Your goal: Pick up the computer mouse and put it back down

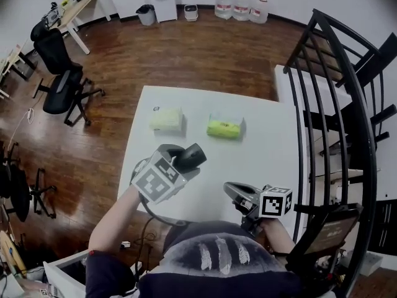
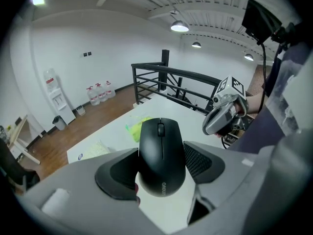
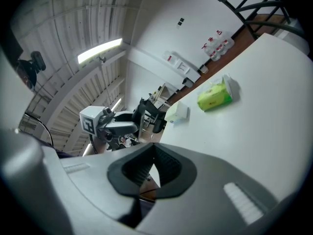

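A person is standing at a white worktop (image 1: pixel 267 148), seen from above, holding a tool in each hand. The left tool (image 1: pixel 181 166) is gripping a black computer mouse (image 2: pixel 161 155) by its sides, both dark pads pressing against it, with the scroll wheel facing up. The mouse is hanging in the air over the near left part of the worktop, not touching it. In the head view the tool's marker cube (image 1: pixel 158 177) is covering most of the tool, so only the mouse's far end is showing there. The mouse's underside is facing away in every view.

The right tool (image 1: pixel 237 193) is resting low by the person's body with its jaws closed together and nothing between them. The hand holding it is mostly hiding behind the person's torso.

Farther back on the worktop, a green packet (image 1: pixel 224 128) and a pale packet (image 1: pixel 166 118) are lying near each other, apart; their print is too small to read. A black railing (image 1: pixel 335 104) is cutting across the right side.
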`<state>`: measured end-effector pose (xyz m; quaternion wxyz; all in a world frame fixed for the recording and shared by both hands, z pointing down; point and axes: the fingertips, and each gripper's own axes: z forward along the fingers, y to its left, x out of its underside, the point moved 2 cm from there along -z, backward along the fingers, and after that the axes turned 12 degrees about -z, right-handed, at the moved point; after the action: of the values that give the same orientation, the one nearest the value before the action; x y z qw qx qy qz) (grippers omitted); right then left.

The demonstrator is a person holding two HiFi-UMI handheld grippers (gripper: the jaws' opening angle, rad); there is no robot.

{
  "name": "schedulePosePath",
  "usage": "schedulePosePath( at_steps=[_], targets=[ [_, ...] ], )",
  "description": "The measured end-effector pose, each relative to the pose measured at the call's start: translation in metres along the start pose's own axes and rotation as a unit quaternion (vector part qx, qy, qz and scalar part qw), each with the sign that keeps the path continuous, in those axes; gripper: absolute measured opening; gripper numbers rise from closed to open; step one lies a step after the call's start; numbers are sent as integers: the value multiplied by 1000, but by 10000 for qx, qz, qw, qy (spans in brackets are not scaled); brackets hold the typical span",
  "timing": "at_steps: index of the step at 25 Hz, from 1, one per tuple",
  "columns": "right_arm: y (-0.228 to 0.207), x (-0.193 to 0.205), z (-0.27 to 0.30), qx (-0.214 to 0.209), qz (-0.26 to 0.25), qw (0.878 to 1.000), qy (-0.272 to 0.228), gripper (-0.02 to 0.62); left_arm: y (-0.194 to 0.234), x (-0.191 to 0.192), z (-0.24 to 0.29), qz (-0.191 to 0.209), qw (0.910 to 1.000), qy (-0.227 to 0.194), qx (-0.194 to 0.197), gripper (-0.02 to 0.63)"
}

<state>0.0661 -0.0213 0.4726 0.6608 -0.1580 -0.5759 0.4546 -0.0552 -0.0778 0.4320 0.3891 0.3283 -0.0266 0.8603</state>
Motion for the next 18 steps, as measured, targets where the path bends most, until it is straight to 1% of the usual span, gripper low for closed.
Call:
schedulePosePath(
  at_steps=[3,10,15,18],
  targets=[
    [7,4,9,-37,11,10000,39,5,-3,1,-15,66,9999,-124,18,304],
    [18,11,25,-130,-93,9998,132,5,-15,10,-40,101,9995,-258,138,305],
    [36,23,36,-122,-108,9998,135,5,-26,23,-61,226,9987,-353,274,305],
    [48,37,48,-80,-108,9998,142,5,-31,38,-75,284,9980,-430,377,305]
  ],
)
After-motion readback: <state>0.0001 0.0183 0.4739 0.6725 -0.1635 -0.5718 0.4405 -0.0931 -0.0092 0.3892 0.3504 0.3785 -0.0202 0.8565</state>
